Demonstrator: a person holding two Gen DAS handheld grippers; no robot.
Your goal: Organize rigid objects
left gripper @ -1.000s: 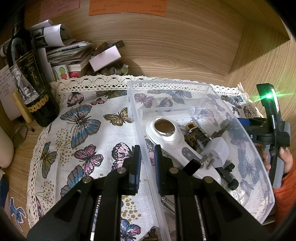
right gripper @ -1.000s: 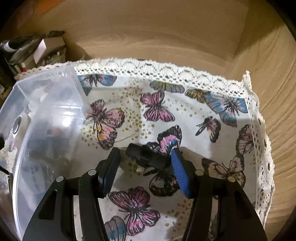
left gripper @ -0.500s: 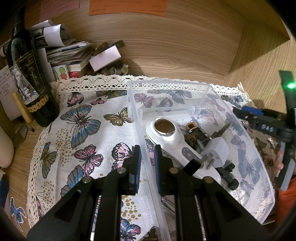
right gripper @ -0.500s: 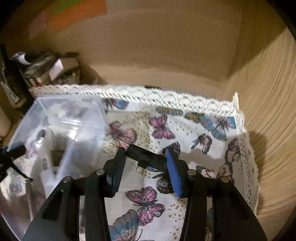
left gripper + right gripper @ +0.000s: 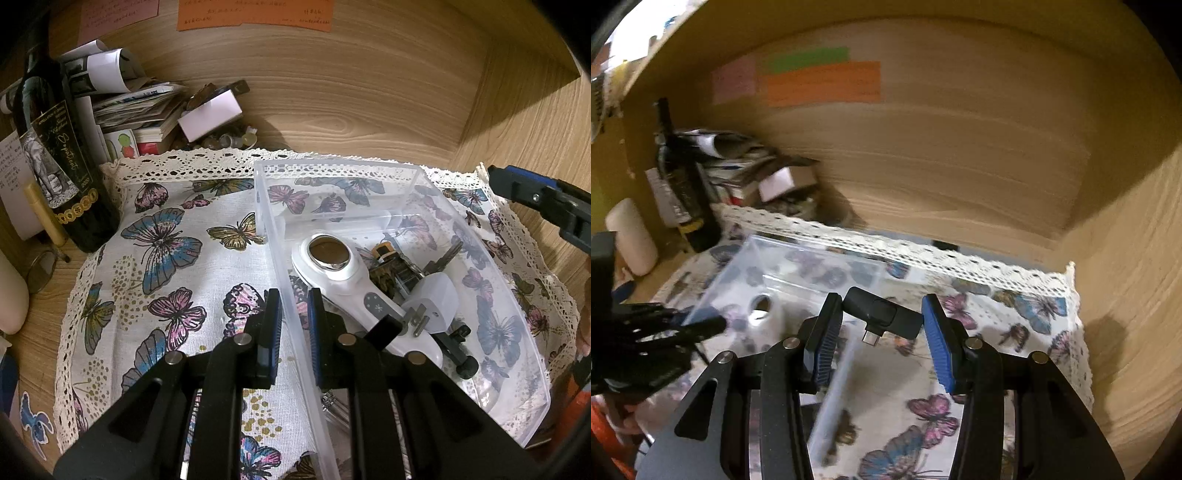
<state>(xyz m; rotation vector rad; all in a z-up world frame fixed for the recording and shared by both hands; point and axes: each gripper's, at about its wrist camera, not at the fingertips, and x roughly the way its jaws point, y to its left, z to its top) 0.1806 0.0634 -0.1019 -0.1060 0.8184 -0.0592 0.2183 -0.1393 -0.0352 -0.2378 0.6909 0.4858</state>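
A clear plastic bin (image 5: 332,166) stands on a butterfly cloth (image 5: 166,240). Inside it lie a white handheld device (image 5: 340,269), a white plug charger (image 5: 432,295) and some small dark parts. My left gripper (image 5: 293,306) is shut on the bin's left wall, one pad on each side. My right gripper (image 5: 882,317) is shut on a black adapter (image 5: 882,312) with a small metal plug, held in the air above the bin's right edge (image 5: 812,258). One finger of the right gripper (image 5: 524,188) shows at the right in the left wrist view.
A dark wine bottle (image 5: 55,158) and a pile of papers and boxes (image 5: 140,107) stand at the back left. Wooden walls close the back and right. An orange note (image 5: 255,14) hangs on the back wall. A cream object (image 5: 11,295) lies at the far left.
My right gripper has lifted the black adapter off the cloth and carried it up and left towards the bin. The left gripper and the bin have stayed still.
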